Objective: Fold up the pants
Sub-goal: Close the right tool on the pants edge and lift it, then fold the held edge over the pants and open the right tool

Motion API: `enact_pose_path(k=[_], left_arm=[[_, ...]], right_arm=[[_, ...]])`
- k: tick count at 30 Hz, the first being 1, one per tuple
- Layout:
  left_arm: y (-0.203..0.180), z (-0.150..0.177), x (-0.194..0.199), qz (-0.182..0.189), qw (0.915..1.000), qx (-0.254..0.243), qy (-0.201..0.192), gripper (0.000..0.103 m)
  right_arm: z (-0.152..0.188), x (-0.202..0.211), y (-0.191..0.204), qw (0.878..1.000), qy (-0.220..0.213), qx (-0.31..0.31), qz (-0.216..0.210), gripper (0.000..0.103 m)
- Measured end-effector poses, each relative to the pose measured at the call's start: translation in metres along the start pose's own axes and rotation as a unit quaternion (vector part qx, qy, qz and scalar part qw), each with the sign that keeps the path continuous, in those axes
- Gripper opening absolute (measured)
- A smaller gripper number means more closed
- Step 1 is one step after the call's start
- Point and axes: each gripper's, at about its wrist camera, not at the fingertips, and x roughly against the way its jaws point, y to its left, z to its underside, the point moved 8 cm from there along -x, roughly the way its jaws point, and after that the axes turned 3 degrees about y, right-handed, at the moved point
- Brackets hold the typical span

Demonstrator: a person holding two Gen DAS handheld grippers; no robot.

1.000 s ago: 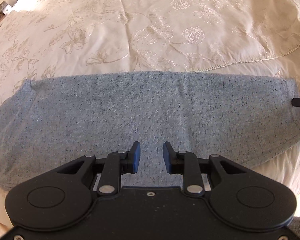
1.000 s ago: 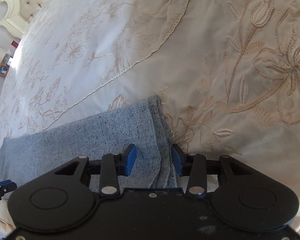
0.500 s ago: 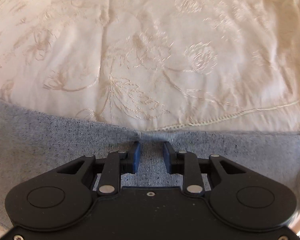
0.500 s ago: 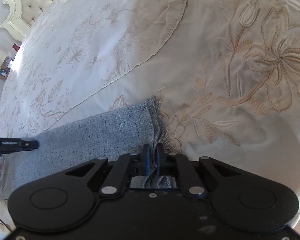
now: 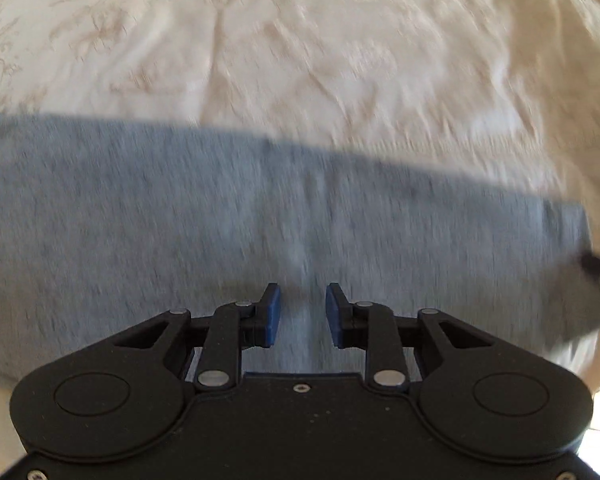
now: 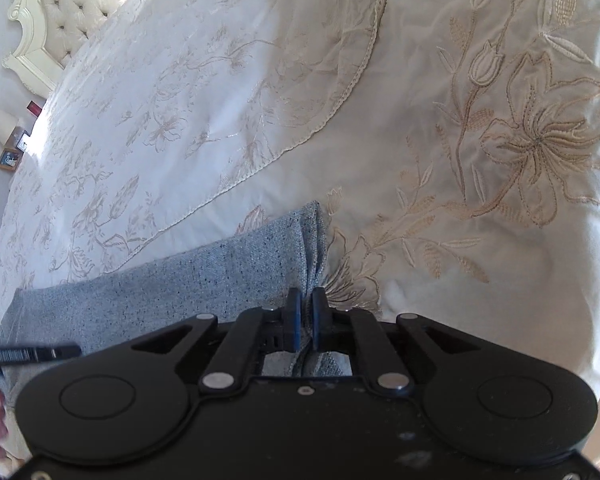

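The grey-blue speckled pants lie folded in a long band across the cream embroidered bedspread. My left gripper is open and empty, above the middle of the band; this view is blurred. My right gripper is shut on the right end of the pants, pinching the layered hem edge between its blue pads. The tip of the right gripper shows at the right edge of the left wrist view. The left gripper's tip shows at the left of the right wrist view.
A tufted cream headboard stands at the far end of the bed. A bedside table with a lamp and small items lies beside it. The bedspread drops off at the right edge.
My right gripper closed on the right end of the pants. My left gripper dipped to the far edge of the band, then drew back; it stayed open.
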Motion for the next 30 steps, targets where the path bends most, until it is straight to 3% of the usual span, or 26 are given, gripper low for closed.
enact_pose_path(k=[5, 8, 10, 14, 23, 30], left_arm=[[-0.002, 0.016, -0.028, -0.014, 0.9997, -0.008, 0.019, 0.036], [0.000, 0.007, -0.022, 0.010, 0.9994, 0.017, 0.029, 0.035], [0.007, 0.000, -0.010, 0.031, 0.9989, 0.031, 0.019, 0.035], [0.036, -0.008, 0.020, 0.023, 0.9986, 0.045, -0.018, 0.035], [0.120, -0.002, 0.057, 0.010, 0.9982, 0.043, -0.041, 0.035], [0.186, 0.010, 0.071, 0.007, 0.9988, 0.027, -0.040, 0.035]], right_arm=[[-0.003, 0.008, 0.006, 1.000, -0.007, 0.001, 0.001, 0.006], [-0.004, 0.017, 0.014, 1.000, -0.013, 0.005, 0.004, 0.006], [-0.005, 0.025, 0.023, 1.000, -0.019, 0.007, 0.004, 0.006], [-0.005, 0.048, 0.054, 0.999, -0.039, 0.029, 0.001, 0.006], [0.013, 0.086, 0.172, 0.994, -0.071, 0.085, -0.022, 0.006], [0.048, 0.067, 0.293, 0.991, -0.060, 0.109, -0.044, 0.006]])
